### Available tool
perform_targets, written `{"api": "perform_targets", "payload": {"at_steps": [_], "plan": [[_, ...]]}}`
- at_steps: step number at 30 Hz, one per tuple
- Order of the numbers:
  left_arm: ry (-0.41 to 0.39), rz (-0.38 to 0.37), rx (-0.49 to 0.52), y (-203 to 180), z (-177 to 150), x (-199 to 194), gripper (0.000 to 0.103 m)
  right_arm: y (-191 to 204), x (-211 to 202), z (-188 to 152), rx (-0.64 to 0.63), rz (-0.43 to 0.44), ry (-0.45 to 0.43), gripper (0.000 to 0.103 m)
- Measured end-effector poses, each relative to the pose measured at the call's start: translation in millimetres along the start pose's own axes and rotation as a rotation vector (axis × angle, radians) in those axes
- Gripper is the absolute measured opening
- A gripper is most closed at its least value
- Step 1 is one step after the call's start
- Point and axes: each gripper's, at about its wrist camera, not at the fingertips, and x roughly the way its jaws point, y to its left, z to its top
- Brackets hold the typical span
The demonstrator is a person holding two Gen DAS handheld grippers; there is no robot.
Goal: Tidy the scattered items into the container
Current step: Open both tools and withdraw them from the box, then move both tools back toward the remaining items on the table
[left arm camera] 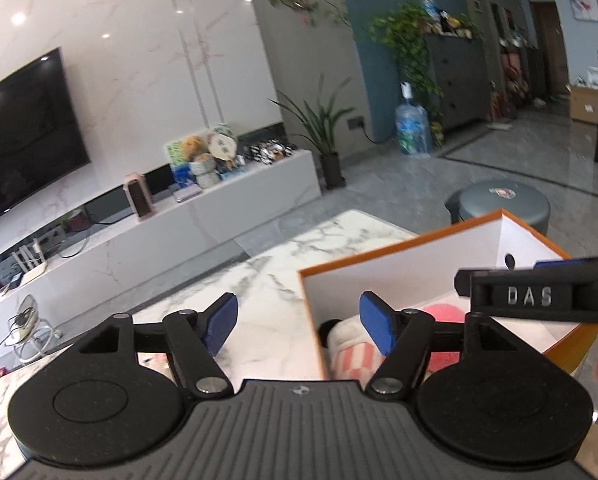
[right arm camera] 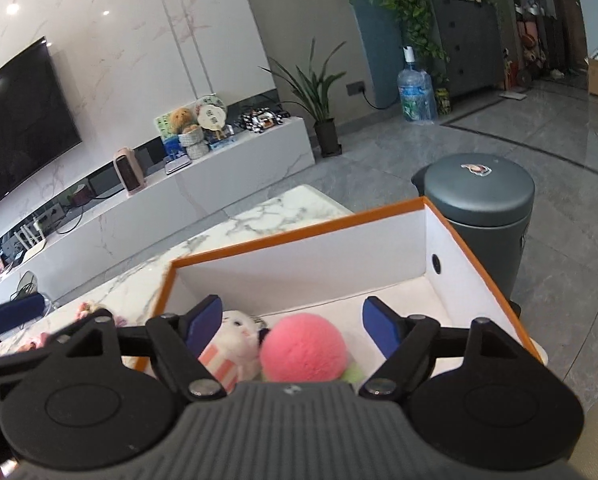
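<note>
Marble surface [left arm camera: 259, 280], white with grey veins; on its far corner sits the container [right arm camera: 299, 236], an open box with orange rim and white inner walls, a round hole in its right-hand wall. Left gripper [left arm camera: 297, 326] held above the box's near-left corner, jaws spread wide, blue pads [left arm camera: 219, 326] bare, nothing held; one finger over the surface, the other over the box interior. Right gripper [right arm camera: 291, 326] poised over the box's near side, jaws likewise wide apart, nothing between them. Inside the box, against the near wall: a fluffy pink ball [right arm camera: 303, 350], touching a white plush toy [right arm camera: 239, 338] with a pink-and-white checked part, just left of it; a bit of pale green shows under the ball's right edge. From the left wrist view the right gripper's black body marked "DAS" crosses above the box's right side. More small pinkish items [right arm camera: 87, 310] lie on the surface left of the box, blurred, cannot tell what. Grey round bin [right arm camera: 483, 208] stands on the floor just beyond the box
</note>
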Motion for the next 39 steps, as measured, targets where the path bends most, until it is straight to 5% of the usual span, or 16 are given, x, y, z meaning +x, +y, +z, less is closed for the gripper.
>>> {"api": "perform_targets", "payload": {"at_steps": [39], "plan": [[-0.007,0.234,-0.295,123.6,-99.9,-124.7,0.084,170.9,-117.5,-120.0,-0.48,0.171,-0.009,0.089]]}}
